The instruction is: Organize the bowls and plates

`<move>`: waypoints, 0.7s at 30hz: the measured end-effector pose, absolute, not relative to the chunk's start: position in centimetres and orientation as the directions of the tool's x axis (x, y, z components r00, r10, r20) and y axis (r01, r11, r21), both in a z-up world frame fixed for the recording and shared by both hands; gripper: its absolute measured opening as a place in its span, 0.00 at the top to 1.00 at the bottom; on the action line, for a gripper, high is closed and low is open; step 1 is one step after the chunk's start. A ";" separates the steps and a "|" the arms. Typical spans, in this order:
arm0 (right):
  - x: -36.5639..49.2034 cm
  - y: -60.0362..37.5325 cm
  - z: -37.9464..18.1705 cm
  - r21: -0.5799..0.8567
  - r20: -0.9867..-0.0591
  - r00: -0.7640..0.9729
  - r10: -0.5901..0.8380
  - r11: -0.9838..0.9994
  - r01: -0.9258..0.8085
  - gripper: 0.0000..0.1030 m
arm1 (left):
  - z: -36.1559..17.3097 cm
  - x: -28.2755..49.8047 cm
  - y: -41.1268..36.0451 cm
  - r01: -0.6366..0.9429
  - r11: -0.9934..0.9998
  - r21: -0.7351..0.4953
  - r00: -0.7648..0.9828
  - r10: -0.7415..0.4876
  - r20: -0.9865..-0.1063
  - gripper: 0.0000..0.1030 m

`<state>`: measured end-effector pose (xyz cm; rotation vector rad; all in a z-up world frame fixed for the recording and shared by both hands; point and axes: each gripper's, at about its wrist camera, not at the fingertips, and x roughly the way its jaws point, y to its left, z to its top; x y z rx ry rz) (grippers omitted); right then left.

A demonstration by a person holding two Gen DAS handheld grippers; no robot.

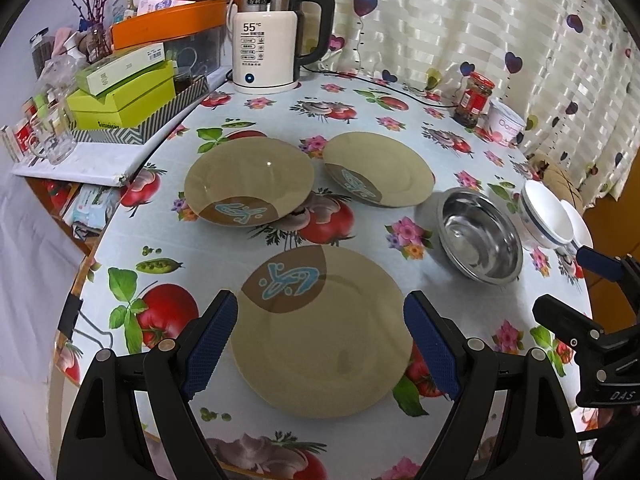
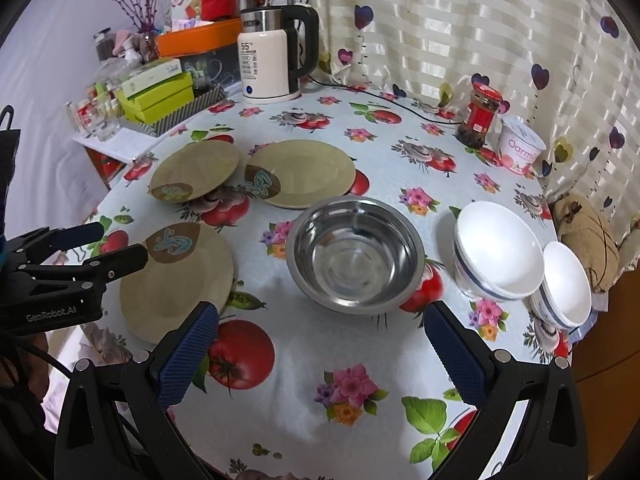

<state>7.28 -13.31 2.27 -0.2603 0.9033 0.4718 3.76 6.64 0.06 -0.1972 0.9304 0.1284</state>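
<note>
Fruit-and-flower print tablecloth covers a round table, w/ a striped curtain dotted w/ hearts at the back. Far left, off the table edge: a shelf w/ green boxes, glass jars and an orange tray. At the back edge stands a white kettle w/ black handle.

Plates sit on the left half of the table: three tan ones w/ a brown patch and blue mark. Back-left plate and back-right plate lie just beside each other, apart. Near plate lies flat toward the table's front edge; in the left wrist view it sits between the two blue pads of the left tongs, which are spread wide, gripping nothing; can't tell if pads touch the rim.

Right of the plates: a steel bowl, upright. Further right, a big white bowl w/ blue stripe, and a small white bowl touching or nearly touching it, close to the table's right edge. Behind those: a red-lidded jar and a pink-print cup, side by side near the curtain. A brown cloth bundle lies far right.

Right tongs hover over bare cloth in front of the steel bowl, spread wide, holding nothing.
</note>
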 end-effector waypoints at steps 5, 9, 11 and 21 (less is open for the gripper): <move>8.0 -12.4 2.3 -0.017 -0.802 0.522 0.291 0.862 -0.507 0.00 | 0.0 4.1 7.5 -0.213 0.970 -0.114 0.592 0.035 -0.805 0.17; 8.4 -11.5 2.2 -0.020 -0.804 0.516 0.296 0.854 -0.520 0.00 | -0.1 4.3 8.2 -0.227 0.967 -0.117 0.594 0.042 -0.804 0.17; 8.8 -11.0 2.2 -0.020 -0.805 0.513 0.299 0.850 -0.527 0.00 | -0.2 4.6 8.6 -0.234 0.965 -0.120 0.594 0.044 -0.803 0.17; 10.4 -8.1 2.0 -0.031 -0.817 0.491 0.301 0.828 -0.560 0.00 | -0.8 5.6 11.8 -0.280 0.950 -0.140 0.599 0.059 -0.799 0.17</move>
